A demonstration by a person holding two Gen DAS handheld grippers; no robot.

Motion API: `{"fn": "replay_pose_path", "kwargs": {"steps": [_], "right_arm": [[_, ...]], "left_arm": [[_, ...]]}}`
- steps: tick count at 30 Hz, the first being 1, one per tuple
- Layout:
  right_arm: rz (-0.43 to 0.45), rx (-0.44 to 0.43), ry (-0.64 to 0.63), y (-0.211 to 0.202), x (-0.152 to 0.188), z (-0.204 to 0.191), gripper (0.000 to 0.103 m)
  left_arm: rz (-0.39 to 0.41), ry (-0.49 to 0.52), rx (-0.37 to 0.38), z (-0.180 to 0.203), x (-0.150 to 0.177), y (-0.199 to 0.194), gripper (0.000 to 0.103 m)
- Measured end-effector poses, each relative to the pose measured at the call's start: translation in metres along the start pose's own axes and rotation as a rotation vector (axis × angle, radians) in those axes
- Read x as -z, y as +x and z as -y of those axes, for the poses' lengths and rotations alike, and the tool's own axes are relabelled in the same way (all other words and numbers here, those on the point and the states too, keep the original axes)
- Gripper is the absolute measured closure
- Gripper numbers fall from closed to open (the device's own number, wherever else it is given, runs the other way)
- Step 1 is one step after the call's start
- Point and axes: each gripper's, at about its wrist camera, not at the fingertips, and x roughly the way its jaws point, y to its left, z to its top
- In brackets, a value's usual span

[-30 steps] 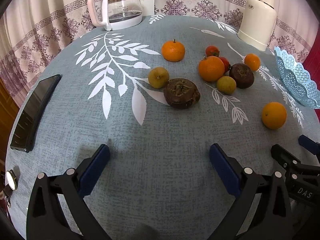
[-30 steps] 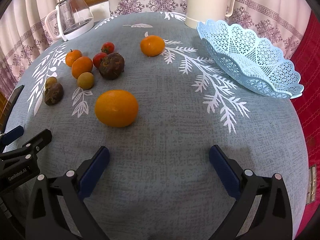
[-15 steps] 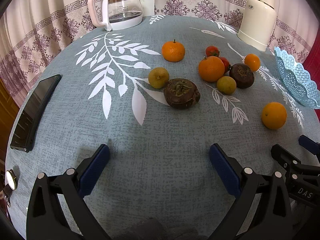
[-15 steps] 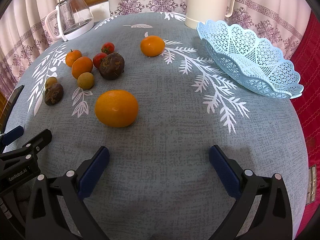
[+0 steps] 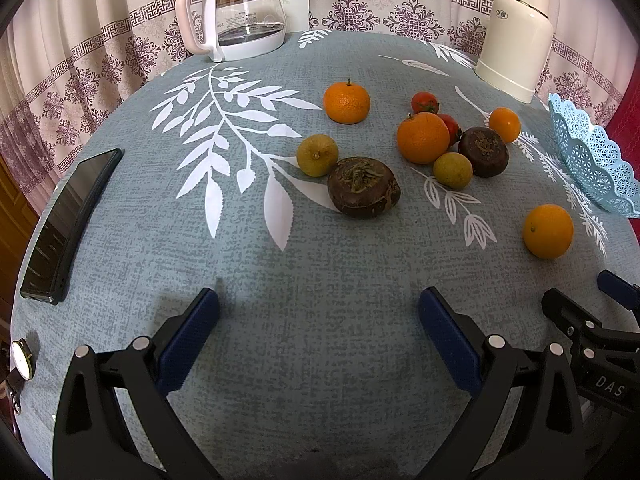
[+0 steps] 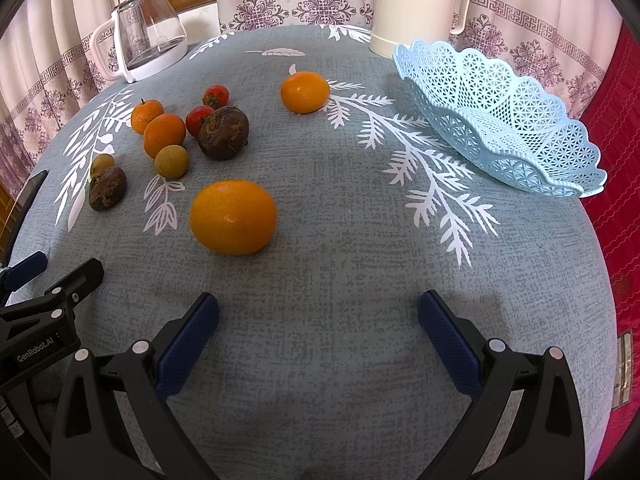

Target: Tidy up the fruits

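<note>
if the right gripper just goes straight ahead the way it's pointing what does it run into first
Probably nothing soon: ahead of the open right gripper lies bare tablecloth. The big orange sits left of that line, the blue basket right. Depth is unclear; its left finger might graze the orange.

A round bench (image 5: 320,360) wears a grey-blue cloth printed with white leaves. Behind it hang pale curtains (image 5: 100,48) banded with purple key-pattern and florets. Red fabric (image 6: 612,184) shows at the right, and soft daylight falls evenly.
</note>
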Motion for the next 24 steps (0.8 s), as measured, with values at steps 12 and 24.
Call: {"fn": "replay_pose_path", "kwargs": {"steps": [12,24], "right_arm": [[0.001,0.002,-0.001,0.0003,-0.0003,0.0003,0.005],[0.001,0.001,-0.001,0.0003,-0.0003,0.0002,0.005]], "left_arm": [[0.001,0.0,0.0,0.0,0.0002,0.0,0.002],[0.001,0.006,-0.008,0.0019,0.0003,0.0003,0.002]]}}
